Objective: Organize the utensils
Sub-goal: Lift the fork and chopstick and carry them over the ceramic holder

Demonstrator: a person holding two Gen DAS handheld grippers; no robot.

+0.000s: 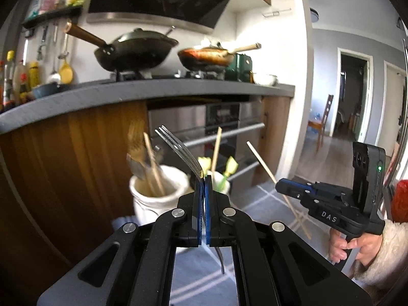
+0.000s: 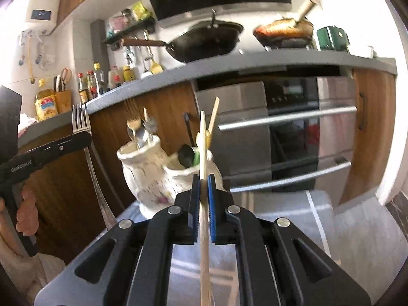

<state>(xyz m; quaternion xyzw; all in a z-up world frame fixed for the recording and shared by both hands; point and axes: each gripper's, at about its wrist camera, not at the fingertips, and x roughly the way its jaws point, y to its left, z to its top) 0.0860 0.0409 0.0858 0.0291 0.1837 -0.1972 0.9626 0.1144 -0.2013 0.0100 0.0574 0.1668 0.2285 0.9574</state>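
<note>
Left wrist view, our left gripper [image 1: 204,178] clamps a fork [image 1: 178,150], our right gripper [image 2: 203,178] grips a wooden chopstick [image 2: 202,148], ceramic holders [image 2: 142,168] ahead

My right gripper [image 2: 203,178] was clamped on a wooden chopstick [image 2: 203,148], which ran straight up between the blue pads [image 2: 212,204] and out past them. Just beyond stood two white ceramic holders: a flowered one [image 2: 142,176] with a gold fork and silver cutlery in it, and a smaller one [image 2: 183,172] holding a dark utensil and another chopstick. At the left my left gripper [image 2: 84,136] pinched a silver fork [image 2: 81,119], tines up. A black wok [image 2: 204,40] sat on the counter [image 2: 229,66] above.
</note>
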